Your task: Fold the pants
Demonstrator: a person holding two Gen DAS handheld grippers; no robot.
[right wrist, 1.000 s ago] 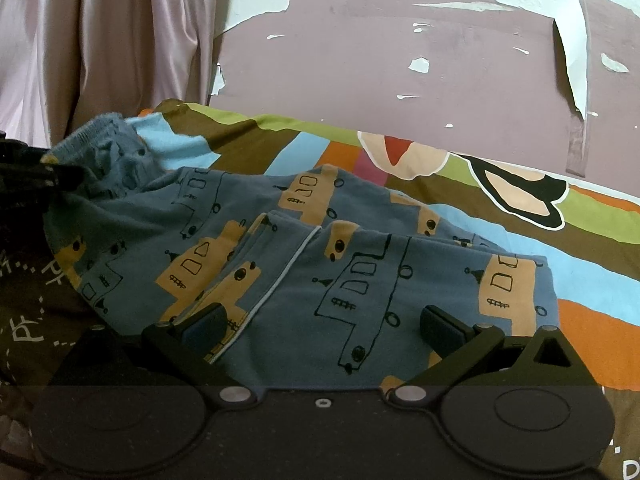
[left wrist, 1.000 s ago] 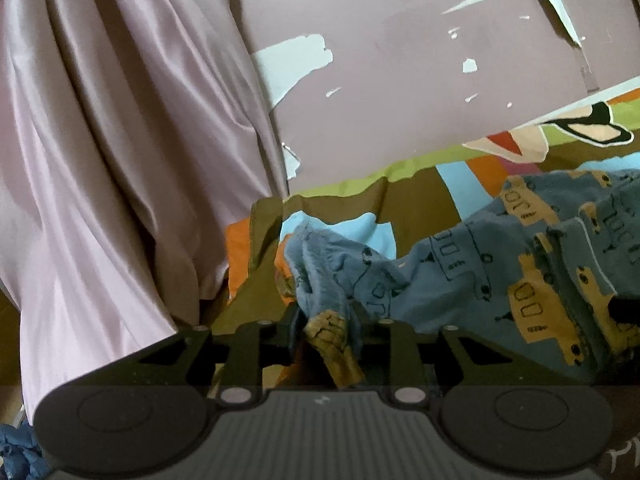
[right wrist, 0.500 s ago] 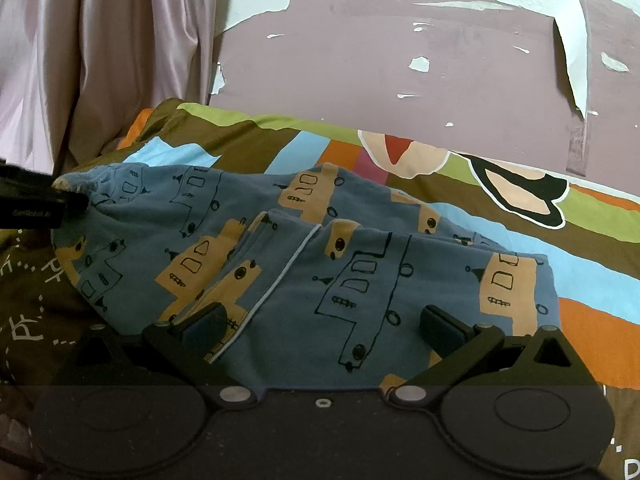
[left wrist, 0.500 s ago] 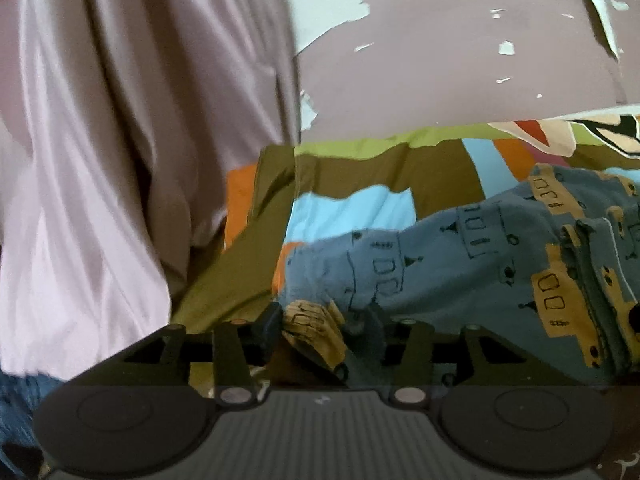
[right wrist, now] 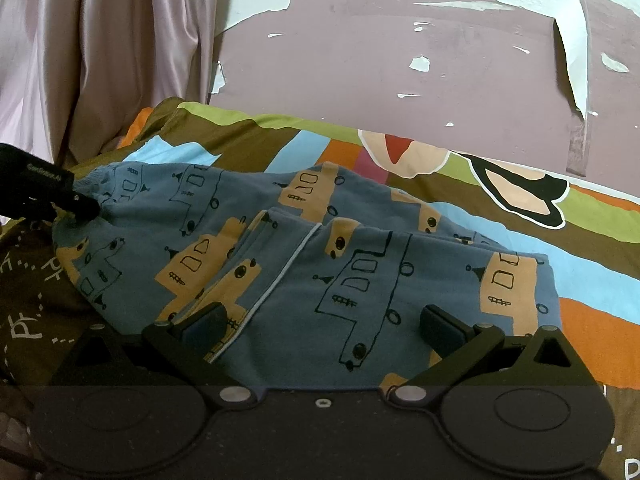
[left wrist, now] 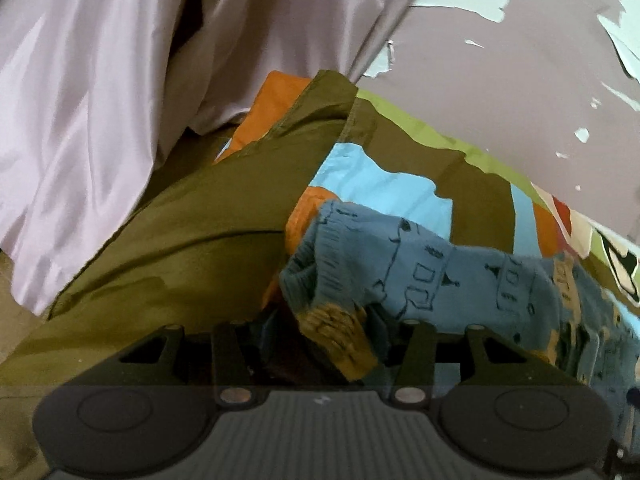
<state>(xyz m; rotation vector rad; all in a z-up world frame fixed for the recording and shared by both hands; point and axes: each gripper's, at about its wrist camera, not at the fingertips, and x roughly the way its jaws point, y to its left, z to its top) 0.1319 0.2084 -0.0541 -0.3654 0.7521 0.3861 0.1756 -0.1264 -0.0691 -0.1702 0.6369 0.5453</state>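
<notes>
Left gripper (left wrist: 340,336) pinches the ribbed cuff of the blue truck-print pants (right wrist: 320,256), which lie on the patchwork bedspread (right wrist: 592,280). Right gripper (right wrist: 320,328) hovers wide apart over the fabric. Looks like leg-straightening; next, lay the cuff flat and fold.

Blue pants (right wrist: 304,256) printed with orange buses lie folded lengthwise on the bed, one ribbed cuff (left wrist: 332,276) lifted and bunched at the left end.
</notes>
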